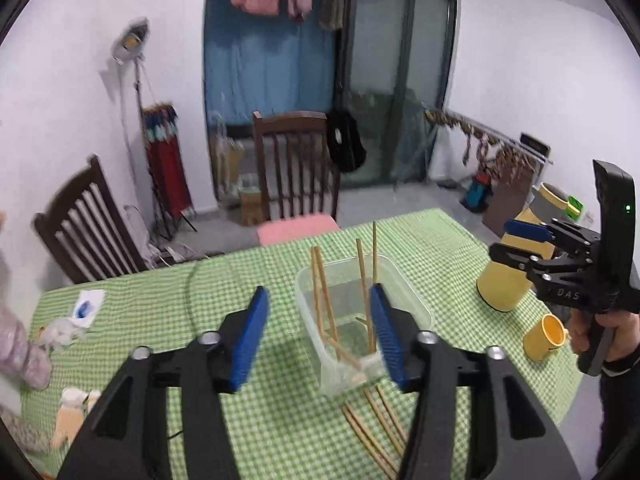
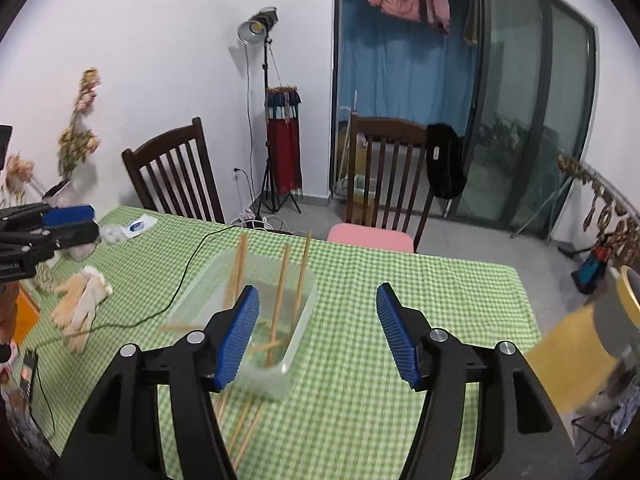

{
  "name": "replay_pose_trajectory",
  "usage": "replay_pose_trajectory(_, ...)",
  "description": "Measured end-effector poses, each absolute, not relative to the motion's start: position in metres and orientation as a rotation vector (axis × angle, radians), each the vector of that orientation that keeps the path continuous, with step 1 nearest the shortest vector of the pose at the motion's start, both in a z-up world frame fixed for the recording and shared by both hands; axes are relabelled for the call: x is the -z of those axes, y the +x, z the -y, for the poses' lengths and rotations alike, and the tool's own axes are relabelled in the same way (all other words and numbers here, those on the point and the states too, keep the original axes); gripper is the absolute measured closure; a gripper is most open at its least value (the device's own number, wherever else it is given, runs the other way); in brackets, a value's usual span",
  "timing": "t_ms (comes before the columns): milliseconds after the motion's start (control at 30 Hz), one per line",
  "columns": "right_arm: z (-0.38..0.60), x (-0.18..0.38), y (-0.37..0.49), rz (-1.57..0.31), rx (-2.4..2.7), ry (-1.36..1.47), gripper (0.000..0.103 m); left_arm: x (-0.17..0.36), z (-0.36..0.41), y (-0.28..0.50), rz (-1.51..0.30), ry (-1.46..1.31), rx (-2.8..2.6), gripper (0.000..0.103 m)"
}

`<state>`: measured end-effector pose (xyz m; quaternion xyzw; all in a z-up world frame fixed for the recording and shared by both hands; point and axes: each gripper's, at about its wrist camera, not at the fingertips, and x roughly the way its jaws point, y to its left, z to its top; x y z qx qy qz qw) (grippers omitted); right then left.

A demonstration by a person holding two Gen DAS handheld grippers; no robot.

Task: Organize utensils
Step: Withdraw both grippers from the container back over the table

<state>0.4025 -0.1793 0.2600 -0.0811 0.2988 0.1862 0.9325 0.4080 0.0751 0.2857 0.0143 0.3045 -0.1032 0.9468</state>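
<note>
A clear plastic container (image 1: pixel 416 300) (image 2: pixel 280 380) stands on the green checked tablecloth (image 1: pixel 240 272). Several wooden chopsticks (image 1: pixel 362 276) (image 2: pixel 282 292) lean upright inside it. More chopsticks (image 1: pixel 372 432) (image 2: pixel 244 428) lie flat on the cloth in front of it. My left gripper (image 1: pixel 319 288) hovers above the container's near left side, open, with nothing between its blue pads. My right gripper (image 2: pixel 318 286) hangs to the right of the container, also open and holding nothing. In the left wrist view the right gripper (image 1: pixel 508 242) shows at the far right, held by a hand.
A tall yellow canister (image 1: pixel 502 284) and a yellow mug (image 1: pixel 544 338) stand at the table's right. Cloth gloves (image 2: pixel 82 304), a black cable (image 2: pixel 180 280) and a tissue packet (image 1: pixel 86 306) lie at the left. Two dark wooden chairs (image 2: pixel 176 176) stand behind the table.
</note>
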Motion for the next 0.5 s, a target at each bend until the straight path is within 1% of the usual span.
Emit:
replay_pose_trajectory(33,0.181,-0.258,0.386,-0.582,-0.373,-0.181,0.036,-0.281,-0.073,0.386,-0.583,0.049,0.181,0.039)
replay_pose_trajectory(67,0.182,-0.254,0.368,-0.55,-0.362,-0.199,0.033,-0.276,-0.072,0.37,-0.56,0.059,0.173,0.039)
replay_pose_trajectory(100,0.183,-0.25,0.356,-0.536,-0.357,-0.212,0.033,-0.268,-0.07,0.349,-0.536,0.067,0.161,0.037)
replay_pose_trajectory(233,0.185,-0.216,0.3,-0.493,-0.361,-0.231,0.033,-0.229,-0.066,0.281,-0.488,0.034,0.115,0.019)
replay_pose_trajectory(267,0.185,-0.202,0.283,-0.485,-0.36,-0.234,0.033,-0.211,-0.063,0.262,-0.486,0.017,0.103,0.014)
replay_pose_trajectory(400,0.184,-0.162,0.244,-0.498,-0.341,-0.232,0.033,-0.154,-0.052,0.214,-0.508,0.031,0.037,0.013)
replay_pose_trajectory(500,0.185,-0.132,0.212,-0.499,-0.316,-0.205,0.033,-0.121,-0.044,0.185,-0.505,0.045,-0.018,0.013)
